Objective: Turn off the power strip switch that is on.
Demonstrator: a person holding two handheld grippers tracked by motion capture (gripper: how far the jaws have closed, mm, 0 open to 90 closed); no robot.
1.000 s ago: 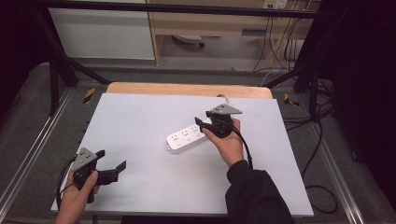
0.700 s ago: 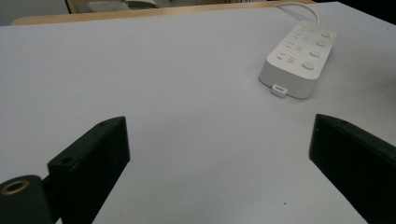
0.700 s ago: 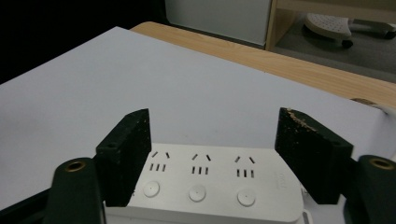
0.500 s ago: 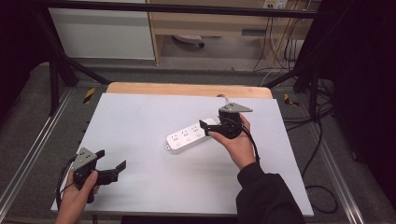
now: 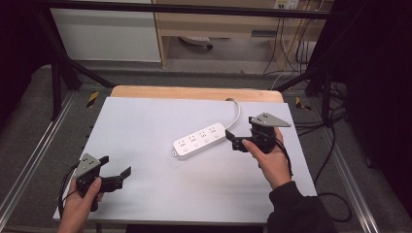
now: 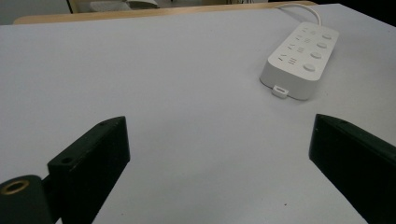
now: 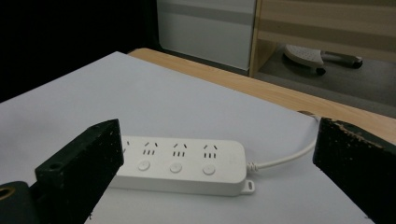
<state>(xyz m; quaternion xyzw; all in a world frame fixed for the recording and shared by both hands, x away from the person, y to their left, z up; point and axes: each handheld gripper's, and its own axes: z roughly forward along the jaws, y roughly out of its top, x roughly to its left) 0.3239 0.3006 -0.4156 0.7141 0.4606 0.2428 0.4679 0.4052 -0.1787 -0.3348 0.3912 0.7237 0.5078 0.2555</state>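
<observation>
Power strip (image 5: 200, 141) lies on the counter (image 5: 145, 121); right gripper (image 5: 232, 141), jaws spread, sits just beside it, left gripper (image 5: 116, 172) spread, well apart.

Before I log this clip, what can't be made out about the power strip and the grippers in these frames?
- Power strip: in the right gripper view its near end sits behind the black jaw at the left.
- White cord: its far end passes the table's back edge in the high view, so whether it is plugged in is unknown.
- Right gripper: whether it touches the strip is unclear in the high view.
- Socket markings: too small to read.
</observation>
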